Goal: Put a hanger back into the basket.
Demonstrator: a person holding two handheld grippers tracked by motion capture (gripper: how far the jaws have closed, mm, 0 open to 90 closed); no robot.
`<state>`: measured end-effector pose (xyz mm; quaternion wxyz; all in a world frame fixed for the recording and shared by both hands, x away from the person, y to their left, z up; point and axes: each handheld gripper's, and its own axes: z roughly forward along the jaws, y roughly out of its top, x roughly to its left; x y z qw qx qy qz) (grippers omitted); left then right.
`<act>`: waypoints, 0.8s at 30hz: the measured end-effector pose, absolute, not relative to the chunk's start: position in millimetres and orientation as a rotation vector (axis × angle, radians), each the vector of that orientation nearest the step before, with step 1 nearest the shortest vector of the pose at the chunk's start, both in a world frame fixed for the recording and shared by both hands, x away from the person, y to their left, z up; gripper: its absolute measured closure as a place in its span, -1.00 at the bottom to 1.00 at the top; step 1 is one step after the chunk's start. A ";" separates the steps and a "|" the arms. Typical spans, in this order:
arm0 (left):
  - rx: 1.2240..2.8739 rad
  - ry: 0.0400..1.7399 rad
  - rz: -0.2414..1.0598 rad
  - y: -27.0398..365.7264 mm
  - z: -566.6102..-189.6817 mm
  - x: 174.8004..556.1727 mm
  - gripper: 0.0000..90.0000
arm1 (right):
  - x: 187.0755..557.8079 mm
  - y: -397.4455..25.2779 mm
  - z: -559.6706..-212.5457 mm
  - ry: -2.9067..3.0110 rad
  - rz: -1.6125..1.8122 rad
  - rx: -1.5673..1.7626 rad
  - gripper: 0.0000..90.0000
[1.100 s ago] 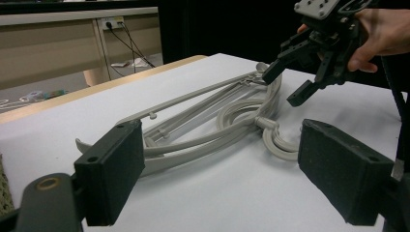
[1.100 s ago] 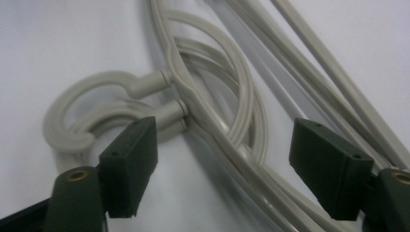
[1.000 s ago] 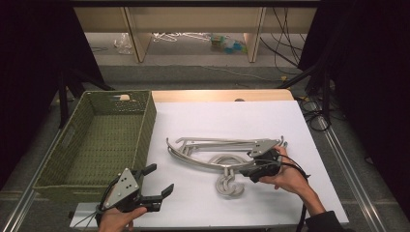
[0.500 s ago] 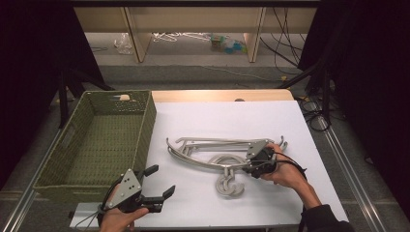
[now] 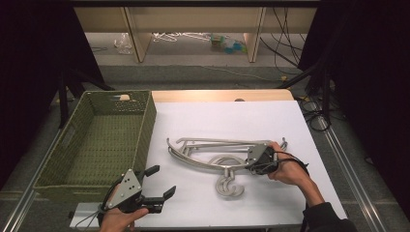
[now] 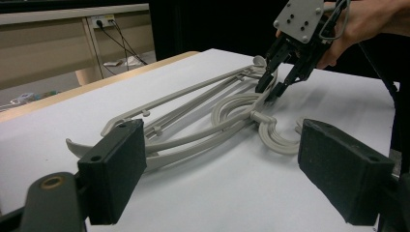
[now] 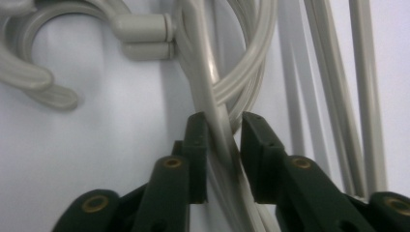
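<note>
A pile of grey plastic hangers (image 5: 212,142) lies in the middle of the white table (image 5: 232,116), hooks (image 5: 228,186) pointing at the near edge. My right gripper (image 5: 250,165) is down on the right side of the pile. In the right gripper view its jaws (image 7: 225,126) are pinched on one thin hanger arm (image 7: 209,92) just below the hook neck. The hangers (image 6: 193,133) still rest flat on the table. My left gripper (image 5: 161,181) hovers open at the near left of the table, holding nothing, and looks across at the pile and at the right gripper (image 6: 271,91).
A green woven basket (image 5: 149,118) stands at the left edge of the table, just beyond my left gripper. White table surface stretches behind and to the right of the hangers. Shelves and cables sit on the floor beyond the table.
My right gripper has slid a little left onto the hanger pile and its jaws have narrowed around one arm. The left gripper has stayed put.
</note>
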<state>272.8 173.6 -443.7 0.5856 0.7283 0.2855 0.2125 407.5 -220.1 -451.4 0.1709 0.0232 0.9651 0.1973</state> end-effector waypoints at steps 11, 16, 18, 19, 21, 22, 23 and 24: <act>1.703 0.643 0.510 173.4 -444.0 274.3 -0.61 | 402.7 -219.3 -432.2 2.699 0.573 -0.127 0.82; 1.704 0.643 0.515 173.8 -444.0 274.7 -0.61 | 399.6 -217.0 -421.5 2.654 0.638 -0.170 0.83; 1.711 0.654 0.516 174.3 -443.2 273.8 -0.60 | 397.2 -214.5 -415.5 2.623 0.646 -0.195 0.83; 1.705 0.663 0.512 174.0 -443.3 273.3 -0.60 | 396.8 -214.0 -413.5 2.615 0.645 -0.199 0.83; 1.704 0.662 0.512 174.0 -443.2 273.2 -0.60 | 394.6 -213.4 -410.6 2.600 0.656 -0.205 0.83; 1.707 0.661 0.515 174.1 -443.2 273.4 -0.60 | 393.0 -212.4 -407.7 2.588 0.663 -0.229 0.83; 1.707 0.661 0.515 174.1 -443.2 273.4 -0.60 | 392.6 -212.0 -406.2 2.578 0.659 -0.238 0.83; 1.708 0.661 0.516 174.1 -443.3 273.6 -0.60 | 392.6 -212.0 -406.2 2.578 0.659 -0.238 0.83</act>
